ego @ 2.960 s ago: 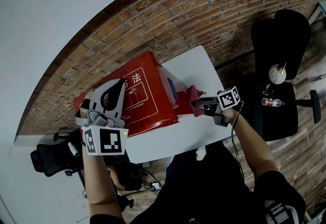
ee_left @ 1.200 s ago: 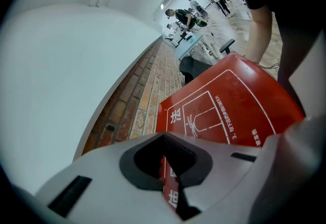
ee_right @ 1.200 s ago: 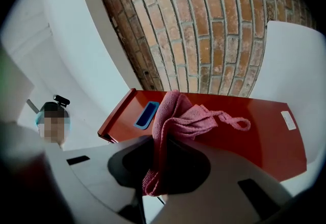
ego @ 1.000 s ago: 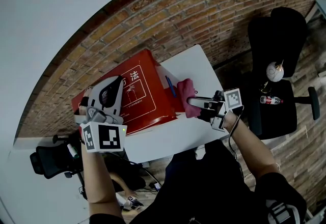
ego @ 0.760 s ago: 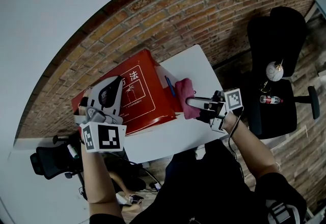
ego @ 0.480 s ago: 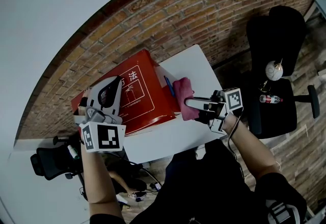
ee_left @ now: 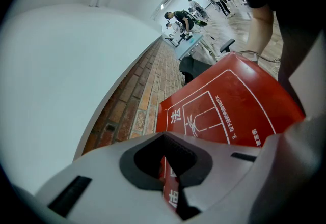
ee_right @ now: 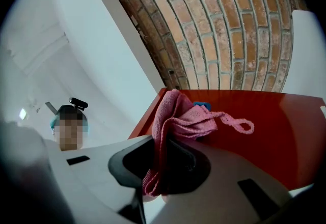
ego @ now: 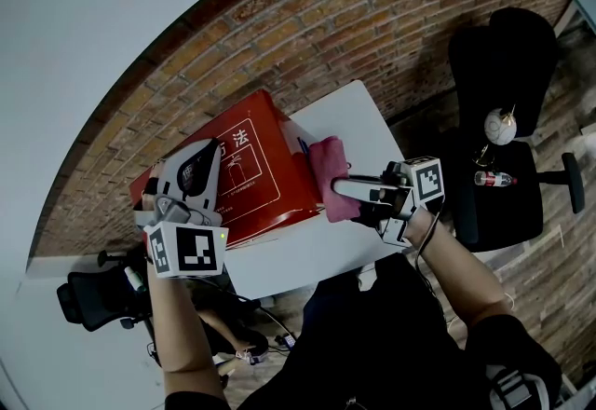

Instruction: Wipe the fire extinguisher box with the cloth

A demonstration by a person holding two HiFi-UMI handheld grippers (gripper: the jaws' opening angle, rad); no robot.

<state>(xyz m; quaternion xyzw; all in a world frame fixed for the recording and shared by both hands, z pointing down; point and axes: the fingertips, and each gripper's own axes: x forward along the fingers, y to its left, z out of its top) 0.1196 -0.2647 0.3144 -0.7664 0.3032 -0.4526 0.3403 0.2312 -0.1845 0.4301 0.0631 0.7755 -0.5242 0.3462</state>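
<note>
- Evidently the left hand-held gripper (ee_left: 168,167) was clamped on an edge of the red fire extinguisher box (ego: 265,177), probably to steady it for wiping.
- The right hand-held gripper (ego: 337,186) had its jaws closed on the bunched pink cloth (ego: 328,173), which was held up at the box's right side, seemingly against that face.
- The box sat on a white tabletop (ego: 368,124) beside a brick wall (ego: 354,7).
- A black chair (ego: 507,73) stood well apart on the wooden floor.
</note>
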